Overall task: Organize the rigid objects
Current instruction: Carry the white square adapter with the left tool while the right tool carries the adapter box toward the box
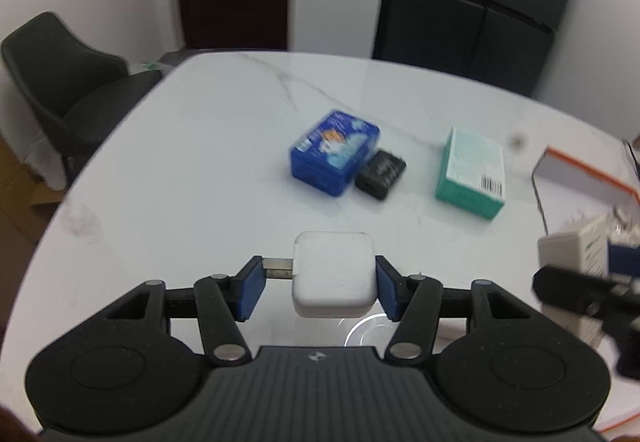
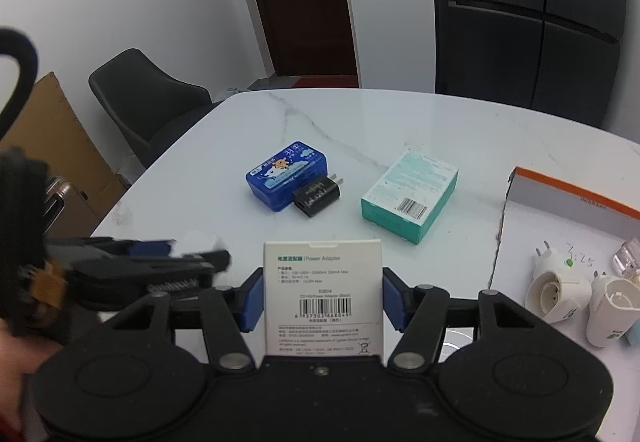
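Observation:
My left gripper (image 1: 318,282) is shut on a white square charger (image 1: 334,274), whose metal plug points left against the left pad; it is held above the white marble table (image 1: 200,162). My right gripper (image 2: 322,290) is shut on a white power adapter box (image 2: 323,298) with a barcode. On the table ahead lie a blue box (image 1: 334,158) (image 2: 286,174), a small black adapter (image 1: 380,174) (image 2: 318,196) touching its right side, and a teal box (image 1: 472,172) (image 2: 410,194). The left gripper shows blurred at the left of the right wrist view (image 2: 160,262).
A white tray with an orange rim (image 2: 560,198) at the right holds two white plug adapters (image 2: 556,288) and a clear item (image 2: 630,254). A black chair (image 2: 148,102) stands beyond the table's left edge. A dark cabinet (image 2: 528,14) and a door are behind.

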Available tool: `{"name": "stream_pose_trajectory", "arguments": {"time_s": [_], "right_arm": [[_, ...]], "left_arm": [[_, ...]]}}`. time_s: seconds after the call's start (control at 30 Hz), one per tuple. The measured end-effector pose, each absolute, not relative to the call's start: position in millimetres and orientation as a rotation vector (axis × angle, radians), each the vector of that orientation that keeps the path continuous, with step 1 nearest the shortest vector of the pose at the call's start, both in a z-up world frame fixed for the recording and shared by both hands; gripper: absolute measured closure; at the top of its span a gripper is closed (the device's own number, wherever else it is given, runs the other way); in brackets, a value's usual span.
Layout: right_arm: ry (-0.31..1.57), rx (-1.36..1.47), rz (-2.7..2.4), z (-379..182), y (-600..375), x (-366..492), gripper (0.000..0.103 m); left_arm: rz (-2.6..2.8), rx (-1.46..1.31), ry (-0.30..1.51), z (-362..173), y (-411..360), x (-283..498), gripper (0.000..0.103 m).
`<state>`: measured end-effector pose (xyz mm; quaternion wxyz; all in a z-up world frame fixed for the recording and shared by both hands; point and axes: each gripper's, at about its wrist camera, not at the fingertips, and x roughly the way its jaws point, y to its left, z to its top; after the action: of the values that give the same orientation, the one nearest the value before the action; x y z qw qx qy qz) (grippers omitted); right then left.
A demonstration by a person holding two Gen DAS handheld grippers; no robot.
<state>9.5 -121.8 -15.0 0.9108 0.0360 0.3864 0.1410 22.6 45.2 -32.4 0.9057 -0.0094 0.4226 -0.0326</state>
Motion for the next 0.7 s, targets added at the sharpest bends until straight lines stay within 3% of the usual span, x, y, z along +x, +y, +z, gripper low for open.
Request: {"name": "stream_pose_trajectory", "arguments": {"time_s": [0.33,0.7], "right_arm": [[0.764,0.066,0.272,12.1,-128.5,-11.4,0.032],[0.745,0.079,0.249,21.6,-150.0,-35.6,0.032]], "left_arm": [[-0.027,-0.027,0.847,12.9,31.2,-14.9,0.045],[-0.064,-0.044,0.819,26.6,8.9,-32.1,0.045]]}}
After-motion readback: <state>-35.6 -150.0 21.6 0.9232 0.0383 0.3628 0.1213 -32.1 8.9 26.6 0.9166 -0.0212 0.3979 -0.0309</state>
